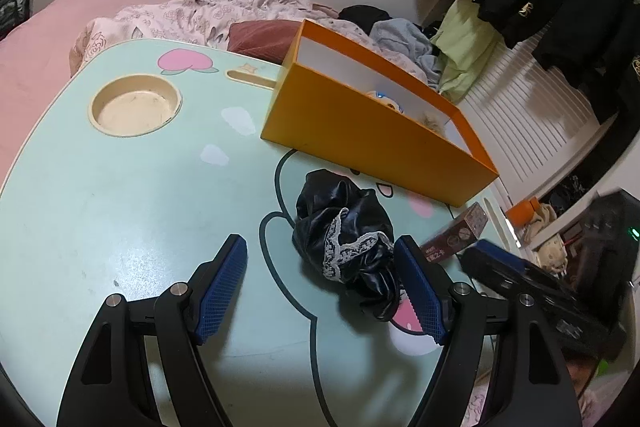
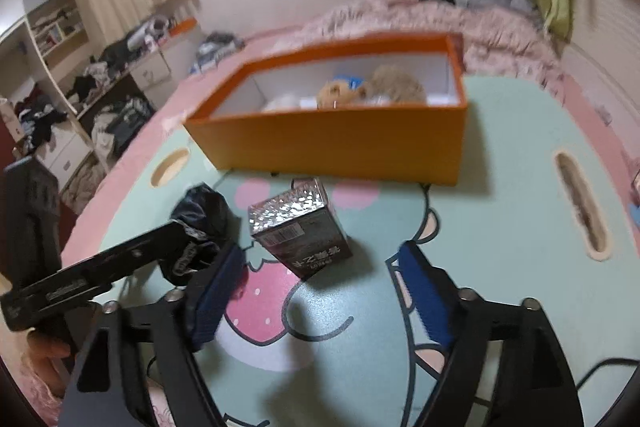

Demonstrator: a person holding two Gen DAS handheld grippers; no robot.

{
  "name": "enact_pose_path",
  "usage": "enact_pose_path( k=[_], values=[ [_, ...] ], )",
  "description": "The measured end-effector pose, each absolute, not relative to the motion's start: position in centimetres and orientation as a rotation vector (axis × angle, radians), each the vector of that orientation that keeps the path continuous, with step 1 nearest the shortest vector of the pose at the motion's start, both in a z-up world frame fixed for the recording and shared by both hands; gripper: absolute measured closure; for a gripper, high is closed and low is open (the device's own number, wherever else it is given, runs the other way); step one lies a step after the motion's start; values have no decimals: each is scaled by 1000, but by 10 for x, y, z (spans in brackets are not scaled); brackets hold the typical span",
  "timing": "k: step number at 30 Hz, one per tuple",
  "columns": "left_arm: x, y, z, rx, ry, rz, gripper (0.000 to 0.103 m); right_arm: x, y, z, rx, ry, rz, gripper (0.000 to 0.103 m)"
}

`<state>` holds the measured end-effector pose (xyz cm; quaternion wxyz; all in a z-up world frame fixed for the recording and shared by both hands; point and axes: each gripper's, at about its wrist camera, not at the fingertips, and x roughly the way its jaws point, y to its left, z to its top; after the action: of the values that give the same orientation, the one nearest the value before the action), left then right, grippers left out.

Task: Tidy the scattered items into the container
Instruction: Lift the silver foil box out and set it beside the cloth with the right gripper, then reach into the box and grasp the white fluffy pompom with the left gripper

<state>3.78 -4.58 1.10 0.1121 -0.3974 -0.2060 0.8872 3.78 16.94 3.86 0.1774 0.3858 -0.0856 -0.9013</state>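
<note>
Dark glossy card box (image 2: 301, 231) lies flat on the mint cartoon table (image 2: 500, 211), long axis slanting toward the open orange cardboard box (image 2: 332, 143); right gripper (image 2: 320, 263) gapes wide, empty; left gripper (image 1: 320, 259) wide beside black lace-trimmed satin cloth (image 1: 344, 235).

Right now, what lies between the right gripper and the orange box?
In the right wrist view, only the small dark carton lies on the table between the open right gripper and the orange box.
</note>
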Motion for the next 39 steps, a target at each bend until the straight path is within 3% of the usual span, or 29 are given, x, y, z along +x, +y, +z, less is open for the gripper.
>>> enact_pose_path(
  k=[10, 16, 26, 32, 39],
  values=[
    [37, -45, 27, -1100, -555, 2628, 27, 50, 170, 40, 1047, -248, -2588, 15],
    [16, -34, 62, -1053, -401, 2668, 27, 47, 174, 37, 1066, -280, -2583, 15],
    [-70, 0, 97, -1343, -211, 2538, 28, 44, 183, 30, 1113, -327, -2583, 21],
    [-110, 9, 80, -1588, -220, 2420, 53, 42, 189, 24, 1133, -374, -2559, 21],
    [-141, 11, 55, -1750, -326, 2386, 54, 42, 194, 22, 1141, -417, -2540, 21]
  ],
)
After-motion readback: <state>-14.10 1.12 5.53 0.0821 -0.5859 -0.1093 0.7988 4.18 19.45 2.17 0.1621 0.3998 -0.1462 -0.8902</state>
